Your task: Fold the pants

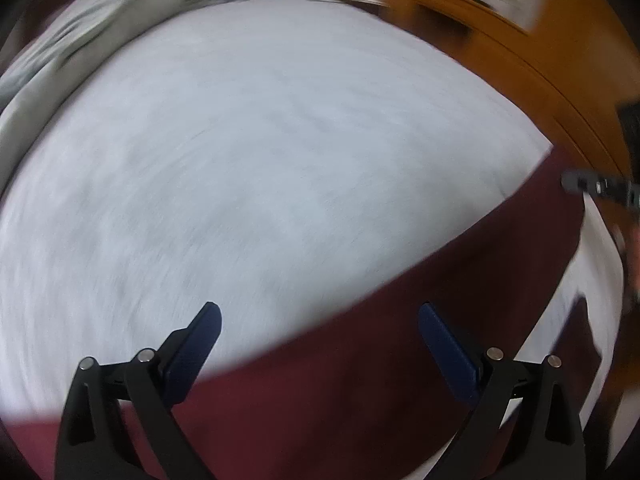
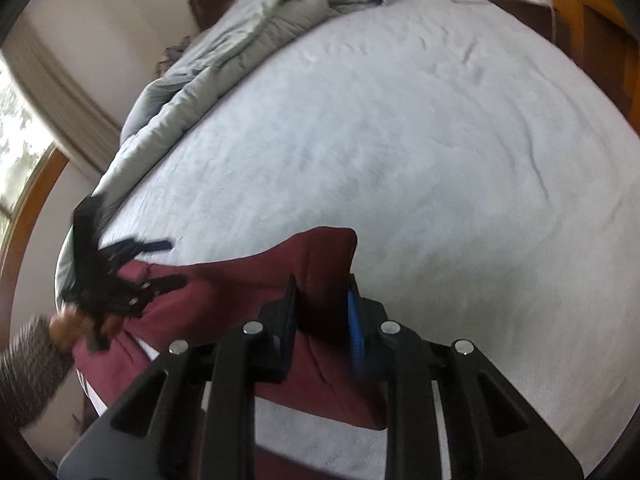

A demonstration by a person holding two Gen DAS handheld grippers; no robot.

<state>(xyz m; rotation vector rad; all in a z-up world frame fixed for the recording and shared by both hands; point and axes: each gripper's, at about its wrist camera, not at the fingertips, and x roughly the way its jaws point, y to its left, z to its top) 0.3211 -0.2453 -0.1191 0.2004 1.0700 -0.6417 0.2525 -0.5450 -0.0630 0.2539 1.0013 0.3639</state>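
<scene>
My right gripper (image 2: pixel 322 300) clamps maroon pants (image 2: pixel 240 292); left gripper (image 1: pixel 320 320) jaws wide, empty. Rumpled duvet (image 2: pixel 224 52) along far bed (image 2: pixel 400 140) edge.

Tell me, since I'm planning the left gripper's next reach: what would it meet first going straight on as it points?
Probably the maroon pants: the open left gripper points across their edge, with the white bedsheet just beyond. The left wrist view is blurred, so depth is uncertain.

pants (image 2: pixel 240 292) | maroon | spread on bed | one end bunched, lifted
</scene>
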